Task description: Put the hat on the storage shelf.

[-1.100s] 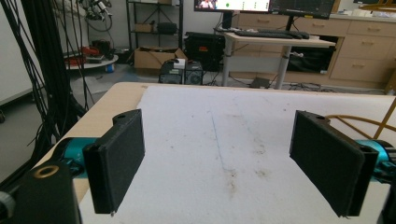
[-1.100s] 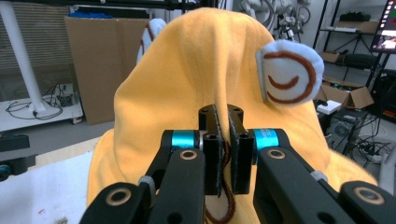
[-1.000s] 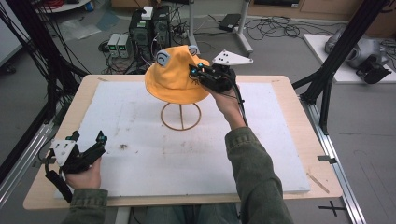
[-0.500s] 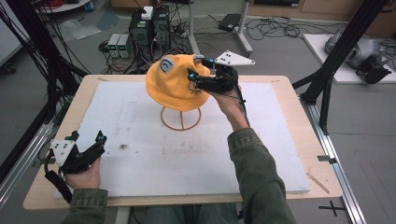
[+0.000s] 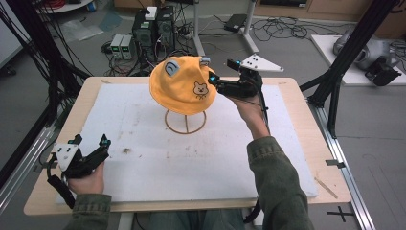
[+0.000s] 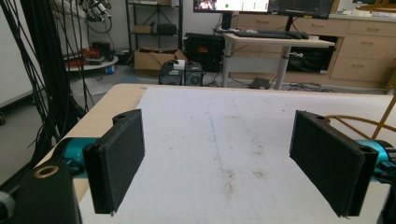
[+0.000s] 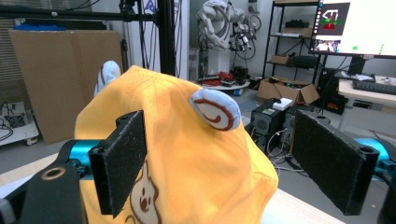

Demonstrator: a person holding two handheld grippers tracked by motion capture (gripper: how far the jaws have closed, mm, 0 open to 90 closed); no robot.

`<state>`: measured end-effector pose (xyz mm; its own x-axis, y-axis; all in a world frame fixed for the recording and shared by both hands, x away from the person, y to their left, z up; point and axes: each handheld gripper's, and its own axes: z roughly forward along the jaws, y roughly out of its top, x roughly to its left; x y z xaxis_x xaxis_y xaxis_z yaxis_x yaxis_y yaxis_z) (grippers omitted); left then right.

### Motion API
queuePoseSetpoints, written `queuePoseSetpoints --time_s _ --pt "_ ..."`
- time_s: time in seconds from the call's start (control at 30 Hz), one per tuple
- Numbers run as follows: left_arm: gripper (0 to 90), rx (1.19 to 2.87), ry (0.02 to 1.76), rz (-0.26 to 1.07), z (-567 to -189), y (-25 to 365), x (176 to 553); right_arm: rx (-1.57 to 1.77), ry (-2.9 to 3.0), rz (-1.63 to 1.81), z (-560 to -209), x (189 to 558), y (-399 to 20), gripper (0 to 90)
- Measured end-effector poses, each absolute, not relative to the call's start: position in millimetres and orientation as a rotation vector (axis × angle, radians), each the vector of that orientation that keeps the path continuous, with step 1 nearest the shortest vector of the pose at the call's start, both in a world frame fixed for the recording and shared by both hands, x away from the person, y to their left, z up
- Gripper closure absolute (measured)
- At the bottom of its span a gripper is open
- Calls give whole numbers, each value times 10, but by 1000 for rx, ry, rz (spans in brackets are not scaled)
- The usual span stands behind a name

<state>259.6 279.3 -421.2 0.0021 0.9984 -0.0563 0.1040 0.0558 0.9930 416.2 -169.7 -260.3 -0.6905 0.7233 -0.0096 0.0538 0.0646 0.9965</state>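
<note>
**Q:** Where is the hat, and where are my two tools?

**A:** The yellow hat (image 5: 184, 86) sits draped on a wire stand (image 5: 186, 120) at the far middle of the bench (image 5: 297, 143), on the white foam sheet (image 5: 143, 158). It has a small bear patch (image 5: 199, 89) on the side facing me and a blue-and-white swirl ear (image 7: 215, 110) on the crown. My right gripper (image 5: 215, 82) is up at the hat's right side, its fingers (image 7: 122, 161) spread, released, with nothing between them; in the right gripper view the left one looks close to or against the cloth beside the bear patch, but I cannot tell if it touches. My left gripper (image 5: 91, 143) rests at the near left of the bench, well apart from the hat, fingers (image 6: 119, 156) wide and empty over bare foam.

**Q:** How do I expect the hat to handle?

**A:** Judgement only: light, soft fabric. It folds and sags around the stand, so it will give under the fingers rather than resist. Not fragile, not slippery; the weave should grip well. The risk is the stand, which looks thin and light: a sideways tug could drag or tip it.

**Q:** Where do I take hold?

**A:** At the brim on the right, low edge, pinching one fold of cloth. The crown is too broad and would only dent. Lift up, not across.
</note>
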Motion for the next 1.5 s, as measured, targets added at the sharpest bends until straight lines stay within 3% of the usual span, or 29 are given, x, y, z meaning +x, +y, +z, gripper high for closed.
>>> queuePoseSetpoints --time_s 0.57,1.03,1.5 --pt "182 1245 1315 1135 -4235 2781 2604 903 1639 1559 -2852 3630 -2352 118" --pt "180 1242 1325 1161 -4274 2781 2647 1135 1412 1369 -3513 3004 -2783 118" --pt "179 1264 1315 1174 -4314 2737 2667 1221 1370 1259 -4182 2916 -2960 118"
